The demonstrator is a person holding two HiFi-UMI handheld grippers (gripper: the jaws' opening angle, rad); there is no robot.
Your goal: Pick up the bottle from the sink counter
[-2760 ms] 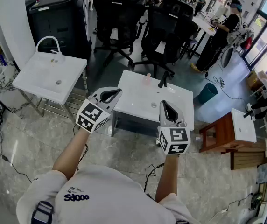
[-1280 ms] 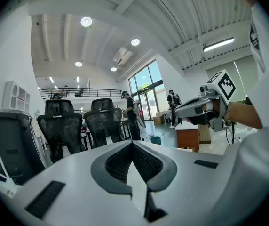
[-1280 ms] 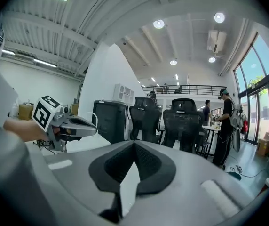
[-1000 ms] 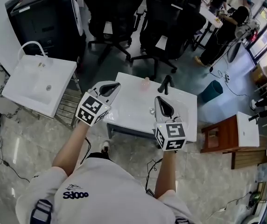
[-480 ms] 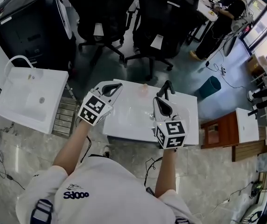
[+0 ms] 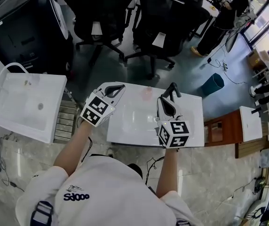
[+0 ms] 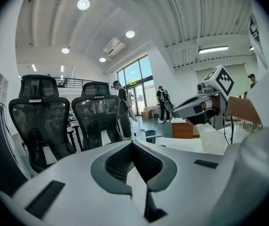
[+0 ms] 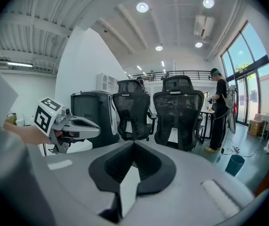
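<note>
Shiny grey stone floor point(image 6: 219, 173) runs under a white sink counter point(image 6: 193, 121) in the middle of a big room. Black office chairs point(image 6: 97, 8) stand behind it, and a second white sink point(image 6: 12, 117) sits off to the left. A small pale pink see-through bottle point(image 6: 147, 93) is near the far edge of the sink counter, just beside the black bent tap point(image 6: 170, 90), on the tap's left side. It is too small to tell if it has a cap. The white left gripper point(image 6: 117, 88) hangs over the near left corner of the counter. The white right gripper point(image 6: 162, 102) hangs over the counter a little in front of the tap. Both have their jaws pressed together with nothing in them, and neither one touches the bottle. So the job looks like it is only at the reaching part. The right gripper seems nearer to the bottle, but the tap is right there, so it is probably best to come in from the front or the left and not bump it. The jaws need to spread wide first. Then one jaw should go on each side of the bottle's middle. The bottle looks light, so a poke could knock it over. Squeeze slowly, then lift straight up, away from the tap.
</note>
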